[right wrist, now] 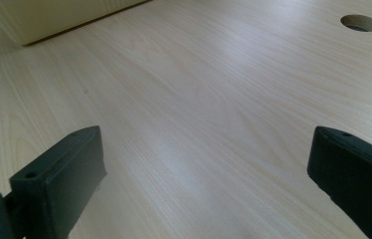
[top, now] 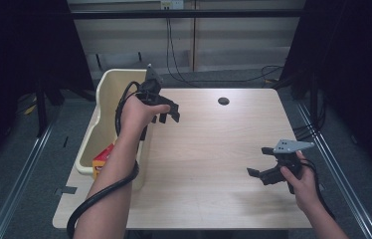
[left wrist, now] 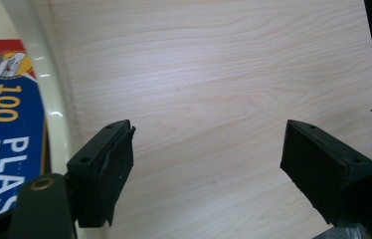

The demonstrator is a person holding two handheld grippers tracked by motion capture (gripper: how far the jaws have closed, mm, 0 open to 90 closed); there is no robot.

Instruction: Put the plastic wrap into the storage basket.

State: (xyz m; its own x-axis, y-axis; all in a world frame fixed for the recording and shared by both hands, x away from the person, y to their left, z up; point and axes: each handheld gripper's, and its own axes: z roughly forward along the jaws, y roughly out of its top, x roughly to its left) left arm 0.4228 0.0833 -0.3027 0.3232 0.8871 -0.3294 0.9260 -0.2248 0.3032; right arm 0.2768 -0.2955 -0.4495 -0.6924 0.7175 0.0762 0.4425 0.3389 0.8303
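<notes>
Currently left gripper (top: 166,115) hangs over the worktop (top: 214,149) at about 10 o'clock, just inside the right rim of the cream bin (top: 105,99); jaws spread wide, nothing between them, bare wood under them in the left gripper view. Bin hugs the worktop's left edge, its wall (left wrist: 57,109) running just beside the left jaw. Inside the bin lies the blue food-wrap box (left wrist: 5,129), its red-yellow end (top: 103,158) showing at the near corner from above; box is close to the left gripper but not touched. Right gripper (top: 262,174) sits at about 4 o'clock, near the worktop's right edge and front edge, jaws also wide apart and empty, pointing across toward the bin. Cable hole (top: 223,101) at roughly 12 o'clock, well apart from both. Middle of the worktop between the two grippers is open wood. Left cable (top: 99,194) loops off the front-left corner.
</notes>
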